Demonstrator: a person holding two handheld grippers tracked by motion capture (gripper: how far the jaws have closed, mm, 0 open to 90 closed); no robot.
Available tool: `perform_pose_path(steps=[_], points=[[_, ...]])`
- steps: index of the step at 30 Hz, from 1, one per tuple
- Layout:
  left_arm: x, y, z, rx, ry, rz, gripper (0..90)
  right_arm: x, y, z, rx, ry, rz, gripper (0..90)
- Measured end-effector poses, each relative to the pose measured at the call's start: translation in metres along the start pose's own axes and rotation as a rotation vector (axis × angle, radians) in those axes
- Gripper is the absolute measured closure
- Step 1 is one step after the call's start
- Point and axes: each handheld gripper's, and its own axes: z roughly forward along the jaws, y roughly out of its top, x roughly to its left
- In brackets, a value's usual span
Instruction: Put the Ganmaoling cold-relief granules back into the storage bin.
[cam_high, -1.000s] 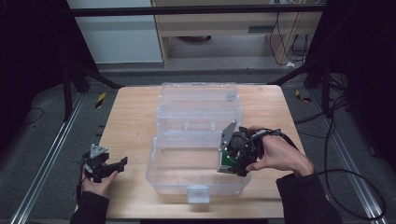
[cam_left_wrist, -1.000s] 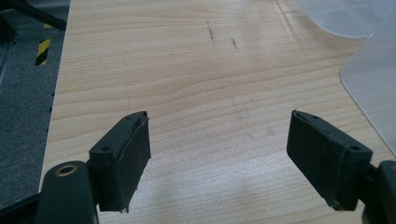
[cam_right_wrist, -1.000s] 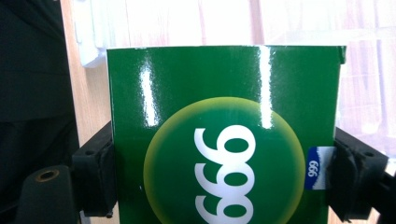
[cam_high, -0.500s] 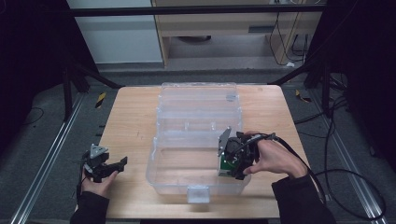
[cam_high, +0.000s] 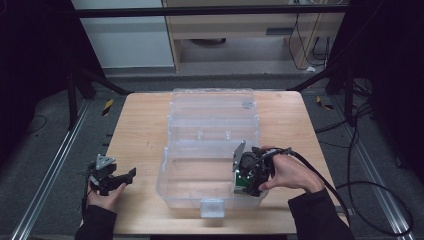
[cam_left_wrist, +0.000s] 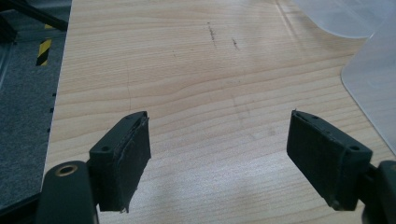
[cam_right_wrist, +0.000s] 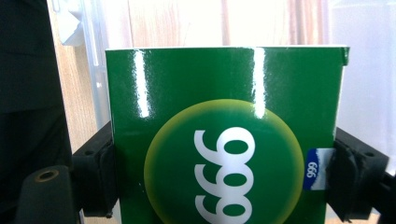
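Note:
A clear plastic box (cam_high: 190, 172) with its lid (cam_high: 212, 107) folded back stands open in the middle of the wooden table (cam_high: 142, 130). My right gripper (cam_high: 242, 182) is shut on a green carton (cam_high: 243, 181) and holds it down inside the box's right end. In the right gripper view the green carton (cam_right_wrist: 226, 135), printed with a yellow disc and white digits, sits squeezed between the two pads. My left gripper (cam_high: 117, 179) rests at the table's front left, open. In the left gripper view my left gripper (cam_left_wrist: 219, 149) has only bare wood between its wide-apart jaws.
A latch tab (cam_high: 211, 206) sticks out at the box's near wall. The right gripper's cable (cam_high: 340, 192) trails off to the right over the table edge. Black frame legs (cam_high: 95, 80) and metal floor rails (cam_high: 45, 165) flank the table.
My right gripper has sunk lower into the box with the green carton and shifted slightly toward the near wall. The left gripper has stayed put.

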Motion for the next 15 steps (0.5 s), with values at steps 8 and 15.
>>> perform_pose_path(steps=[8,15], points=[[0.0,0.0,-0.001,-0.001,0.0,0.0,20.8,0.001,0.001,0.011,0.023,0.001,-0.014,15.4],[0.0,0.0,0.0,-0.001,-0.001,0.0,20.8,0.001,0.003,0.021,0.055,-0.002,-0.026,15.2]])
